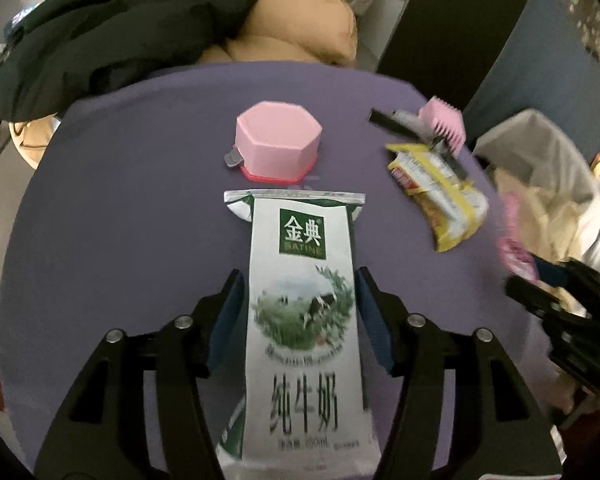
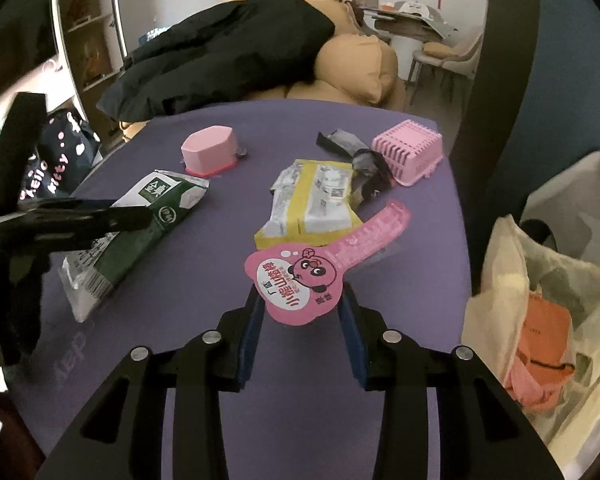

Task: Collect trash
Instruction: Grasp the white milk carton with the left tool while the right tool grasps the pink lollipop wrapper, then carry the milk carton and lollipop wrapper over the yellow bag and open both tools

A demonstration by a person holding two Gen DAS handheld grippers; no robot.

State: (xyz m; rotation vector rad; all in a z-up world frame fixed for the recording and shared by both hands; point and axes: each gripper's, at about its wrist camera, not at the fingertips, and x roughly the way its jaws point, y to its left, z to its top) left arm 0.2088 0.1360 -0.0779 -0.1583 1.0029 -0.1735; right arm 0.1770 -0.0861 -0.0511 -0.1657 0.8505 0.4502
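Observation:
A flattened white-and-green milk carton [image 1: 302, 320] lies on the purple table [image 1: 120, 200]; it also shows in the right wrist view [image 2: 140, 224]. My left gripper [image 1: 300, 292] has its blue pads on both sides of the carton, touching or nearly so. My right gripper [image 2: 302, 300] is shut on a pink cartoon wrapper [image 2: 312, 272] and holds it above the table. A yellow snack wrapper [image 2: 312, 200] and a dark crumpled wrapper [image 2: 360, 156] lie beyond. The right gripper shows at the right edge of the left wrist view [image 1: 560, 312].
A pink hexagonal box [image 1: 278, 140] stands behind the carton. A pink slatted basket [image 2: 408, 152] sits at the table's far right corner. A pale plastic bag [image 2: 540, 280] holding trash hangs open off the right edge. Dark clothes [image 2: 228, 52] and tan cushions lie behind.

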